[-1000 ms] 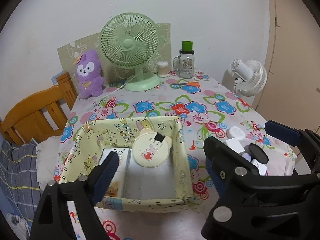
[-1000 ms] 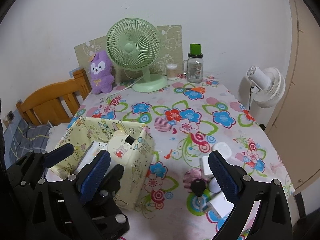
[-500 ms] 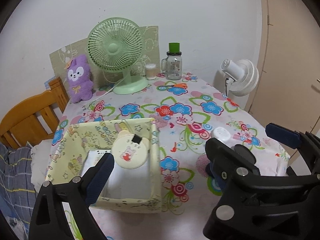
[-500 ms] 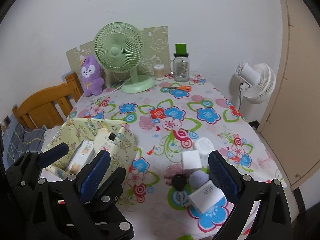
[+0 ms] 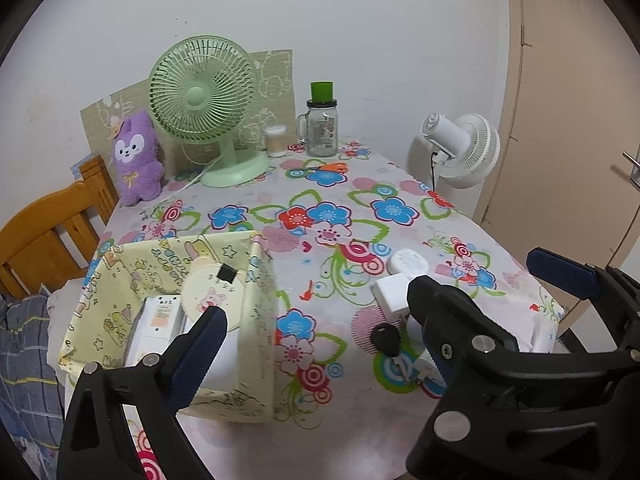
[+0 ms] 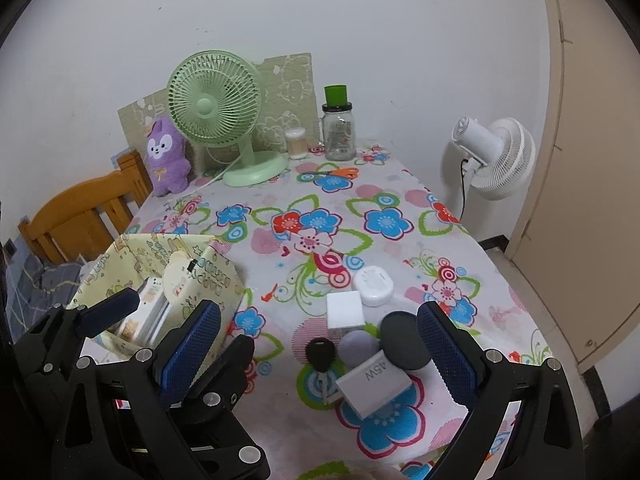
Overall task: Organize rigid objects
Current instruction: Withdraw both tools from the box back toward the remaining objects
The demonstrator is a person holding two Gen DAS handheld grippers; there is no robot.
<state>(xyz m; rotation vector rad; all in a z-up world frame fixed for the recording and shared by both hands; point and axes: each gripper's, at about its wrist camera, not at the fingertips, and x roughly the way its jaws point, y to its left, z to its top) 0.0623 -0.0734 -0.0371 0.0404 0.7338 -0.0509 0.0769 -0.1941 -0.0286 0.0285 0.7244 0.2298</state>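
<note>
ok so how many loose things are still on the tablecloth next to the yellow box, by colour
white: 3, a round case, a cube charger and a 45W charger
black: 2, a key and a round disc
lilac: 1, a small round thing
total: 6

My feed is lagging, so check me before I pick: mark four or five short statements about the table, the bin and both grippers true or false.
1. The right gripper is open and empty. True.
2. The yellow fabric bin is empty. False: a round cream device and a white box sit inside.
3. The black key lies on the tablecloth, outside the bin. True.
4. The left gripper is shut on the white charger. False: it is open and empty.
5. The 45W charger is in the bin. False: it lies beside the key.
</note>
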